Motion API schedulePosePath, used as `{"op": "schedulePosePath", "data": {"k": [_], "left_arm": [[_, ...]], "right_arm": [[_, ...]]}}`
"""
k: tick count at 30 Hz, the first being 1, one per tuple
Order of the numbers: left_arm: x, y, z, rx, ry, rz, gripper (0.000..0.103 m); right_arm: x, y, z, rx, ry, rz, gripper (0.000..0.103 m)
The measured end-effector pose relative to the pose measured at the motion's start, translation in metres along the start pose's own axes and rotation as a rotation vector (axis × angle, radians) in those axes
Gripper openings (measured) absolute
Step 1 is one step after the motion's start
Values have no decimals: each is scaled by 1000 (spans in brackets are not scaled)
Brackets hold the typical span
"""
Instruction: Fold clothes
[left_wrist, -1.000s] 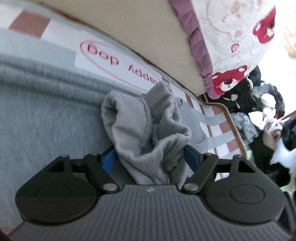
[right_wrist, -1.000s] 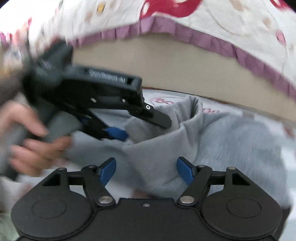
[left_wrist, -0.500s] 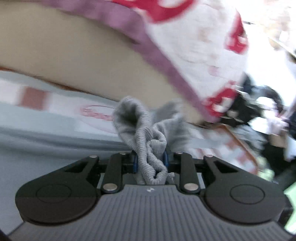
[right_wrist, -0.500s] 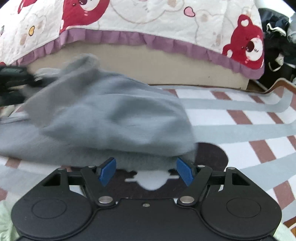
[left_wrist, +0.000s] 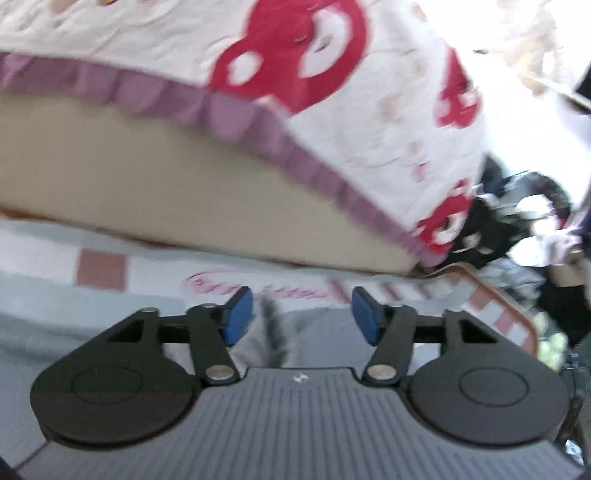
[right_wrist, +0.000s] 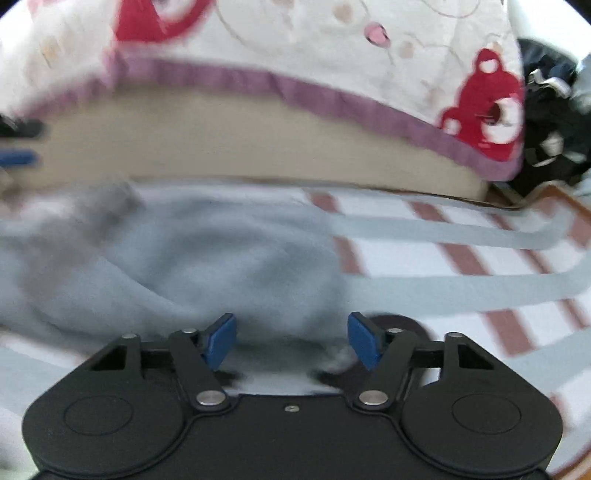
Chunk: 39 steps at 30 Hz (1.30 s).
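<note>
in the left wrist view the left gripper (left_wrist: 301, 314) has let go of the soft grey knitted garment (right_wrist: 192, 258). half a second ago its blue pads pinched a bunched fold of it; now the jaws are opening, and only a blurred strip of grey cloth shows low between them, touching no pad. the garment lies on the striped floor mat with grey and brown-red bands (right_wrist: 461, 258), in front of the beige mattress side (left_wrist: 147, 177) under the white quilt with red bears and a purple frill (left_wrist: 332, 110). in the right wrist view the cloth is flatter than before, spread to the left. the right gripper (right_wrist: 291, 341) is wide and closing slowly, holding nothing, with the garment's near edge between its pads.
</note>
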<state>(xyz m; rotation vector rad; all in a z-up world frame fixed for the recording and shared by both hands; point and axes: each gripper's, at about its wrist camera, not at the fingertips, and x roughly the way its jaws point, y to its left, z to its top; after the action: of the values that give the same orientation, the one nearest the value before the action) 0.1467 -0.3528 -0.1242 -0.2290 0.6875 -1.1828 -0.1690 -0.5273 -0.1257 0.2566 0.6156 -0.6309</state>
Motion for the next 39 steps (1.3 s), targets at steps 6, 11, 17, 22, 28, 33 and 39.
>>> {"op": "schedulePosePath", "data": {"k": [6, 11, 17, 22, 28, 33, 39], "left_arm": [[76, 35, -42, -249, 332, 95, 54], [67, 52, -44, -321, 308, 177, 23], [22, 30, -38, -191, 218, 279, 66], [6, 30, -26, -76, 198, 342, 94], [40, 61, -49, -258, 402, 280, 96], [44, 56, -53, -205, 362, 306, 96], [39, 45, -54, -138, 307, 275, 51]], "right_arm": [[19, 30, 28, -44, -18, 52, 71], [71, 38, 16, -97, 102, -42, 71], [54, 13, -2, 75, 66, -56, 72], [15, 16, -12, -1, 37, 8, 73], [28, 12, -19, -186, 116, -143, 73], [45, -18, -21, -97, 146, -153, 73], [53, -8, -21, -189, 116, -115, 73]]}}
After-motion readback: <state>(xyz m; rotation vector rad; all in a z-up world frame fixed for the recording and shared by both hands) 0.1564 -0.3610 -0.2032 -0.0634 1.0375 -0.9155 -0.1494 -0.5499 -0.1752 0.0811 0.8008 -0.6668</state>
